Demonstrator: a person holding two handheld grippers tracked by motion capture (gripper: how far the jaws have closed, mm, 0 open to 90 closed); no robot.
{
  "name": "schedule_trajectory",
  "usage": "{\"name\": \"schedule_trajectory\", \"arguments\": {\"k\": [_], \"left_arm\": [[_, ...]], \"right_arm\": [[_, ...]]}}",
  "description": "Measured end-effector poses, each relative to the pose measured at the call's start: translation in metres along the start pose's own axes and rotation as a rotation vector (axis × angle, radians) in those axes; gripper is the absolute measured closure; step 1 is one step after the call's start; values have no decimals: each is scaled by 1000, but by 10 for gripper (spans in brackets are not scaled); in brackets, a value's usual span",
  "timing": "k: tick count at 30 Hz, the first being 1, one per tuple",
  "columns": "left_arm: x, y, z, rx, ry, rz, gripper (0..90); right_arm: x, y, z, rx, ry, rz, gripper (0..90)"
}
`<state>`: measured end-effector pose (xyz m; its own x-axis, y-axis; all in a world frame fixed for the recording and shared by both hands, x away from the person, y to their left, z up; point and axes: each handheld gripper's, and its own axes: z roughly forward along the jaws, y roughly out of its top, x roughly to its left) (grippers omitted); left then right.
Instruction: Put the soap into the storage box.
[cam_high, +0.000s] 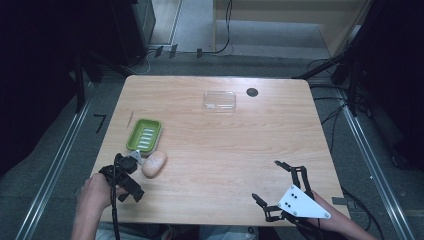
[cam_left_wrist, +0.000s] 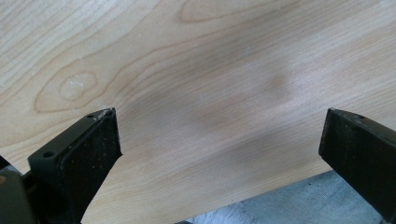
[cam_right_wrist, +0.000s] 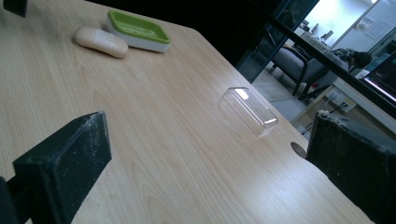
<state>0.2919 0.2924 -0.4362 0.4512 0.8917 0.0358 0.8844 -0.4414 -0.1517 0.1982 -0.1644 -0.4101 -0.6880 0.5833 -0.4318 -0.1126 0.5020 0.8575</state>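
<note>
Both grippers gape empty over the pale wooden table (cam_high: 215, 150).
From above, the left gripper (cam_high: 131, 172) sits beside the beige oval soap bar (cam_high: 154, 164); the right gripper (cam_high: 265, 181) looks toward the green soap dish (cam_right_wrist: 137, 29) and clear plastic lid (cam_right_wrist: 250, 111).

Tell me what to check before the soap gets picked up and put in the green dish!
1. Left gripper open: ok, its jaws stand wide apart in the left gripper view.
2. Left gripper near the soap: ok, right beside it.
3. Soap between the jaws: not ok, just bare table lies between them.
4. Green dish free of other things: ok, nothing lies in it, and it sits just behind the soap.
5. Right gripper out of the way: ok, open at the near right edge.
6. Clear lid out of the path: ok, it rests far back.
</note>
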Motion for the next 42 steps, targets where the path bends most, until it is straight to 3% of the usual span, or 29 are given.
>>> {"name": "schedule_trajectory", "arguments": {"k": [4, 13, 34, 42], "left_arm": [[1, 4, -5, -30, 3, 3, 0], [1, 14, -8, -32, -3, 20, 0], [9, 37, -16, -48, -28, -12, 0], [4, 53, -18, -66, -32, 14, 0]], "right_arm": [[0, 0, 0, 0, 0, 1, 0], [0, 0, 1, -1, 1, -2, 0], [0, 0, 1, -3, 1, 1, 0], [-1, 0, 0, -6, 0, 6, 0]]}}
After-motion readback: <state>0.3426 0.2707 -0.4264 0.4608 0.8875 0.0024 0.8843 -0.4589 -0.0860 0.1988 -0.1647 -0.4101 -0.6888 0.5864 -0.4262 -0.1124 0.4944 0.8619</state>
